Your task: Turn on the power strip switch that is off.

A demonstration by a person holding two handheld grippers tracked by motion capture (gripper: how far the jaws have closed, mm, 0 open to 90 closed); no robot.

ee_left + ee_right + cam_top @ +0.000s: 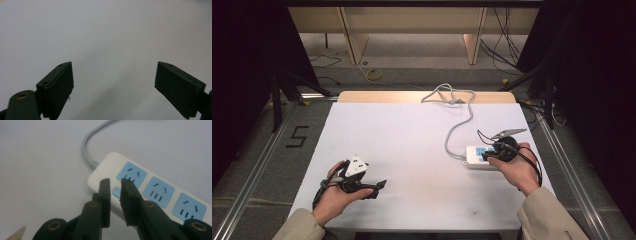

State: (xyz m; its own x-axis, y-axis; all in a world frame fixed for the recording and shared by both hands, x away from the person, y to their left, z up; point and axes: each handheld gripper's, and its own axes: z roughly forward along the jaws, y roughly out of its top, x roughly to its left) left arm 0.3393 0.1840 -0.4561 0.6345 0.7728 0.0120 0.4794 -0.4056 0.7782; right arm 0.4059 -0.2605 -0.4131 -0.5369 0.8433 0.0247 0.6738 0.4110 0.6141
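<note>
A white power strip (473, 156) with blue sockets lies at the table's right side, and its grey cable (458, 126) runs off toward the far edge. My right gripper (487, 154) hovers over the strip's cable end. In the right gripper view its jaws stand a narrow gap apart with nothing between them; the gripper (115, 181) points at the strip (160, 192), beside the first blue socket (131, 173) and above a small blue button (116, 192). My left gripper (379, 186) rests low at the near left, jaws wide open over the bare white table (113, 66).
The grey cable coils at the far edge (444, 95) of the white tabletop (402, 145). A wooden strip (377, 96) borders the far side. Metal rails run along both sides on the floor, which bears a "5" mark (298, 136) at the left.
</note>
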